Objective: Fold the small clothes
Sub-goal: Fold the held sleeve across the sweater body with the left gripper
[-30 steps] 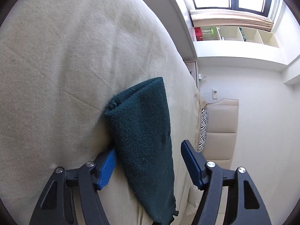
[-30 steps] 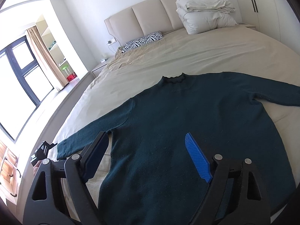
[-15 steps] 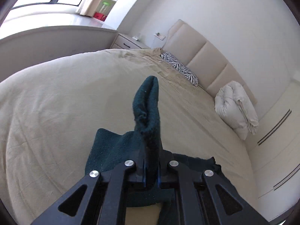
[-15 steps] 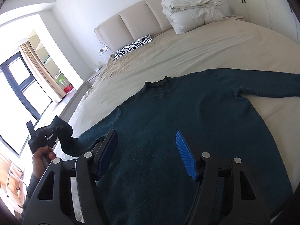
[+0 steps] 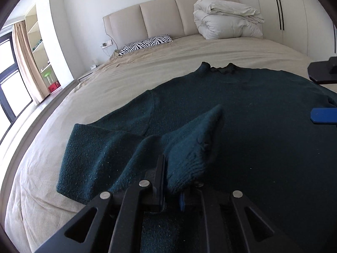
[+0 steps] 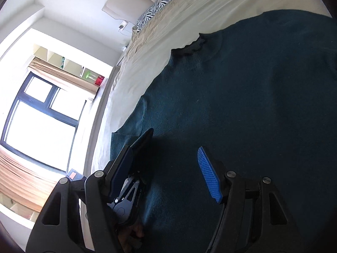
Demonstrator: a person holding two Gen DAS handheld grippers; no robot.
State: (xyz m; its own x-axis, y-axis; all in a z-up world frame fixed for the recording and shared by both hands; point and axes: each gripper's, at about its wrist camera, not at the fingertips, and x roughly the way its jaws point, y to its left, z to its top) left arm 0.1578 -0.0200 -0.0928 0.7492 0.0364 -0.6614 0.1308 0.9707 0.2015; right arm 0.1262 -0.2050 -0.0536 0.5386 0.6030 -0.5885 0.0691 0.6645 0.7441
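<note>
The left hand-held gripper (image 5: 171, 181) points down over the near left part of a dark green sweater (image 5: 242, 109), its jaws clenched on the cuff (image 5: 189, 151) of the left sleeve, though they are easing apart a little at this moment. The cuff stands up from between the fingers, and the sleeve doubles back from a fold at the left, lying over the body of the sweater.

The right hand-held gripper (image 6: 174, 164) hangs tilted above the sweater's middle, rolled so the room leans sideways in its view. Its jaws are released, set well apart with only the knit below them and nothing between the blue pads (image 6: 208, 177). The left gripper's body shows just beyond its left finger, with part of a hand below it.

The sweater lies flat on a bed (image 5: 147, 71) covered by a beige sheet, collar (image 5: 219, 68) toward the padded headboard (image 5: 160, 19). A zebra-striped pillow (image 5: 145, 44) rests at the head of the bed on the left, and a folded white duvet (image 5: 227, 19) is piled to the right of it. At far left are a dark-framed window (image 6: 42, 113), a tan curtain (image 5: 25, 59) and open shelves. White wardrobe doors stand at the right.

The sweater is a fuzzy knit with a small ruffled collar, smooth across the chest.
</note>
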